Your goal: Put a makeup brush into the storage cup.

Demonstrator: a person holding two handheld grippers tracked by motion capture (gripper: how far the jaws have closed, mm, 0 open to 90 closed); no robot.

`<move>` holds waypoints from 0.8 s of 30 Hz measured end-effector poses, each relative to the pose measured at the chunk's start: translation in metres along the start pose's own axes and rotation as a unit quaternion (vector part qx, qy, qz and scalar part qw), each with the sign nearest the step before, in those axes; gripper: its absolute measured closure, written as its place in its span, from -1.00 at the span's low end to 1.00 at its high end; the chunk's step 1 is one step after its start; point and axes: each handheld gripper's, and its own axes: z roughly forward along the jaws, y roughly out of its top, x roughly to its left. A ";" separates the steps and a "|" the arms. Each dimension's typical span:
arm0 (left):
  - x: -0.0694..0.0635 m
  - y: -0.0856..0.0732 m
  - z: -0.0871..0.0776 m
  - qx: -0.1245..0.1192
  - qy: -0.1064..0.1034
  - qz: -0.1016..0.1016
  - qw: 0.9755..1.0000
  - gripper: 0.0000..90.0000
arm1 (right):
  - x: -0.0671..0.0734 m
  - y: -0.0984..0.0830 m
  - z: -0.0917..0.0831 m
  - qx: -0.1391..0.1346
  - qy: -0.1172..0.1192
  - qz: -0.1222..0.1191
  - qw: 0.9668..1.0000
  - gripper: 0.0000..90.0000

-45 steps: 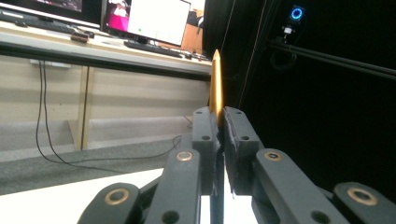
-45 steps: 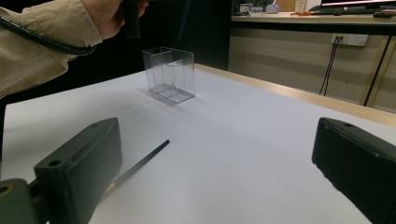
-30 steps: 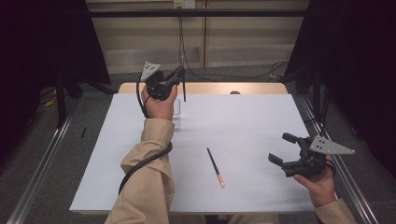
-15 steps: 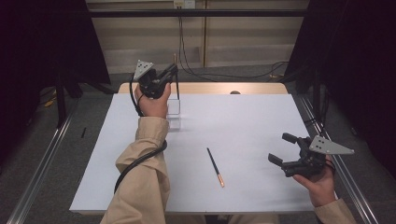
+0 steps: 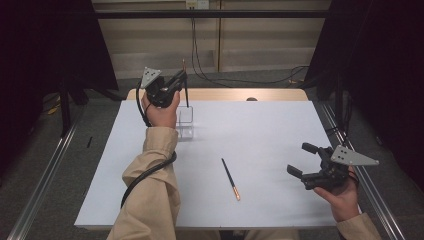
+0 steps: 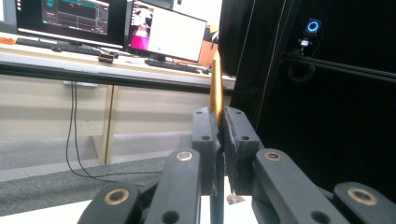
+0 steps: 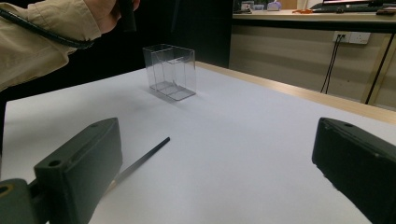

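My left gripper point(image 5: 179, 79) is raised at the back left of the white table point(image 5: 270, 130), shut on a dark pencil point(image 5: 185, 87) that stands nearly upright. Its lower end hangs just above a clear plastic box point(image 5: 185, 122). In the left gripper view the jaws point(image 6: 219, 122) pinch the pencil, whose gold end point(image 6: 215, 88) points up. A second dark pencil point(image 5: 230, 178) with a coppery end lies flat on the table's middle front. My right gripper point(image 5: 306, 161) is held open near the right front edge, and its view looks over that pencil point(image 7: 145, 157) toward the box point(image 7: 171, 72).
The box has an inner divider and stands upright. A cable point(image 5: 145, 175) trails along the person's left sleeve point(image 5: 150, 200). Metal rails point(image 5: 47, 165) run along both sides of the table. A wooden strip point(image 5: 225, 94) borders the far edge.
The left gripper has shifted a little to the left and the held pencil has risen slightly over the box. The right gripper and the lying pencil have stayed put.
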 end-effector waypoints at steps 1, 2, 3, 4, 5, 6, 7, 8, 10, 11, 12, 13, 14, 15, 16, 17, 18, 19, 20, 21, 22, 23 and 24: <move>0.000 -0.001 0.000 -0.001 0.001 -0.001 1.000 0.87 | 0.000 0.000 0.000 0.000 0.000 -0.001 1.000 -0.98; 0.001 -0.001 0.000 0.001 0.002 0.000 1.000 0.86 | 0.000 0.000 0.000 0.000 0.001 -0.002 1.000 -0.98; 0.001 -0.001 0.000 0.000 0.002 -0.001 1.000 0.87 | 0.000 0.000 0.000 0.000 0.001 -0.002 1.000 -0.98; 0.001 -0.002 0.000 -0.001 0.003 -0.002 1.000 0.86 | 0.000 0.000 0.000 0.001 0.000 -0.002 1.000 -0.98; 0.002 -0.002 -0.001 0.001 0.003 0.003 1.000 0.86 | 0.000 0.000 0.000 0.001 0.000 -0.002 1.000 -0.98; 0.002 -0.003 0.000 0.000 0.003 0.002 1.000 0.87 | 0.000 0.000 0.000 0.001 0.000 -0.003 1.000 -0.98; 0.002 -0.004 0.000 0.001 0.003 0.004 1.000 0.86 | 0.000 0.000 0.000 0.001 0.000 -0.002 1.000 -0.98; 0.002 -0.005 0.001 0.000 0.003 0.002 1.000 0.87 | 0.000 0.000 0.000 0.001 0.000 -0.003 1.000 -0.98; 0.002 -0.006 0.001 0.002 0.004 0.002 1.000 0.86 | 0.000 0.000 0.000 0.001 0.000 -0.004 1.000 -0.98; 0.002 -0.007 0.001 0.002 0.004 0.004 1.000 0.86 | 0.000 0.000 0.000 0.001 0.001 -0.003 1.000 -0.98; 0.003 -0.007 0.001 0.003 0.005 0.006 1.000 0.86 | 0.000 0.000 0.000 0.001 0.001 -0.004 1.000 -0.98; 0.003 -0.008 0.001 0.002 0.005 0.002 1.000 0.86 | 0.000 0.000 0.000 0.001 0.001 -0.004 1.000 -0.98; 0.003 -0.009 0.001 0.006 0.005 0.003 1.000 0.86 | 0.000 0.000 0.000 0.002 0.001 -0.004 1.000 -0.98; 0.003 -0.010 0.002 0.005 0.007 0.004 1.000 0.86 | 0.000 0.000 0.000 0.002 0.001 -0.004 1.000 -0.98; 0.003 -0.011 0.002 0.008 0.006 0.004 1.000 0.86 | 0.000 0.000 0.000 0.003 0.002 -0.003 1.000 -0.98; 0.003 -0.012 0.003 0.007 0.006 0.003 1.000 0.86 | 0.000 0.000 0.000 0.003 0.002 -0.003 1.000 -0.97; 0.004 -0.012 0.003 0.006 0.004 0.003 1.000 0.86 | 0.000 0.000 0.000 0.003 0.002 -0.003 1.000 -0.97; 0.004 -0.013 0.003 0.005 0.004 0.001 1.000 0.86 | 0.000 0.000 0.000 0.003 0.002 -0.003 1.000 -0.97; 0.004 -0.014 0.003 0.004 0.005 -0.002 1.000 0.86 | 0.000 0.000 0.000 0.003 0.002 -0.003 1.000 -0.97; 0.005 -0.015 0.003 0.004 0.005 -0.004 1.000 0.86 | 0.000 0.000 0.000 0.003 0.002 -0.003 1.000 -0.97; 0.005 -0.015 0.003 0.007 0.007 -0.001 1.000 0.86 | 0.000 0.000 0.000 0.003 0.002 -0.003 1.000 -0.97; 0.006 -0.016 0.003 0.008 0.006 -0.002 1.000 0.86 | 0.000 0.000 0.000 0.004 0.002 -0.003 1.000 -0.97; 0.006 -0.017 0.003 0.006 0.005 -0.006 1.000 0.86 | 0.001 0.000 0.001 0.004 0.002 -0.003 1.000 -0.97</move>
